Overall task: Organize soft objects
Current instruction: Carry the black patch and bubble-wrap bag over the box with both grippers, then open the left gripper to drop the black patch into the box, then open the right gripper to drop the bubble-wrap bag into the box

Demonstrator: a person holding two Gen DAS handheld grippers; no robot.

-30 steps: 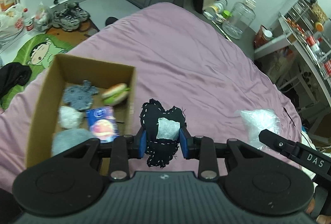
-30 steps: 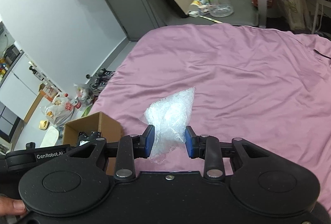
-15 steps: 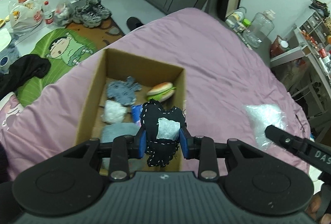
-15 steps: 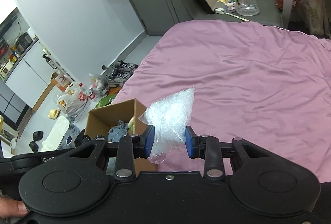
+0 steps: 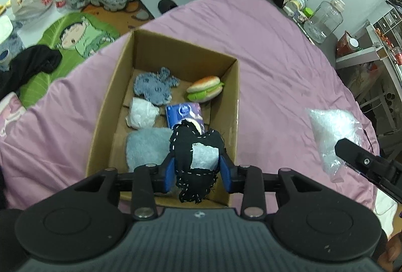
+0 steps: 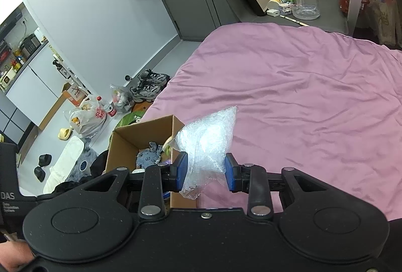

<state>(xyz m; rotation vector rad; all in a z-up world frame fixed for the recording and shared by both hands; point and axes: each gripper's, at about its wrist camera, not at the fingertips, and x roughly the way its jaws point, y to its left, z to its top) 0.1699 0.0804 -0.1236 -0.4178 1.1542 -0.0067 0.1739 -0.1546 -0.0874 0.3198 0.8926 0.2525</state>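
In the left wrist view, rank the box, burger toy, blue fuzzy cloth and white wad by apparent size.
1. Box
2. Blue fuzzy cloth, nearer the camera
3. Burger toy and white wad look alike; no ranking.

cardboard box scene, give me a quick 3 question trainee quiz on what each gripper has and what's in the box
1. True or false: the left gripper holds a black stitched fabric piece over the cardboard box.
2. What is pinched between the right gripper fingers? A) hamburger toy B) clear bubble wrap C) blue packet
3. Fill in: the hamburger toy lies inside the ____.

Key: 1 true. 2 B, the bubble wrap. 3 box.
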